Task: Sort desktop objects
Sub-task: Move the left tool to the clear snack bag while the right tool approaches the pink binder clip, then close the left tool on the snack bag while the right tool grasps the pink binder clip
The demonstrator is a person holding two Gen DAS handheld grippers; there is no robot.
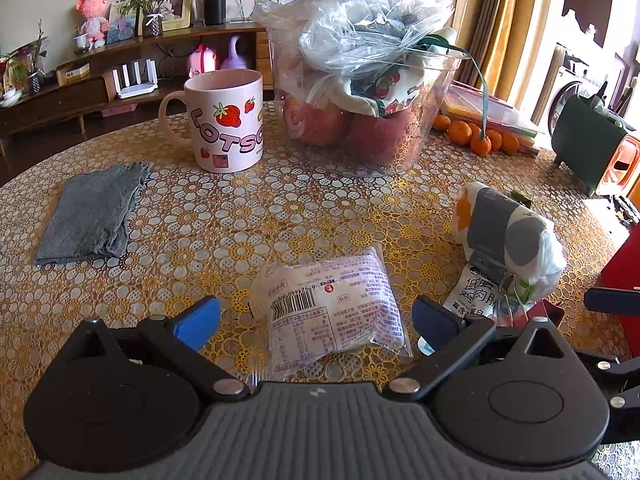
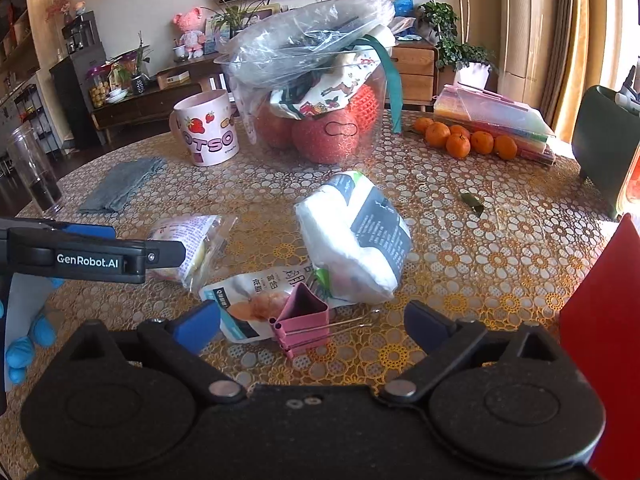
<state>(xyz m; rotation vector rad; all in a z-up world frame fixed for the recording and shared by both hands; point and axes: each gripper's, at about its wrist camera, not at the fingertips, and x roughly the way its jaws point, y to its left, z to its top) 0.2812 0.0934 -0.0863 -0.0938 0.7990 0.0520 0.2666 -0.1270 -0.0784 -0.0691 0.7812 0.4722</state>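
Note:
My left gripper stands open over the table, and a clear-wrapped bread packet lies between its blue fingers, untouched by the pads. My right gripper is also open, with a pink binder clip lying on the tablecloth between its fingers. The clip rests against a printed chicken-breast pouch. Just behind it leans a white and grey tissue pack. In the right wrist view one of the left gripper's fingers reaches in from the left over the bread packet, held by a blue-gloved hand.
A strawberry mug, a folded grey cloth and a clear tub of apples and bags stand further back. Tangerines lie at the back right, a red box at the right edge, a glass at the far left.

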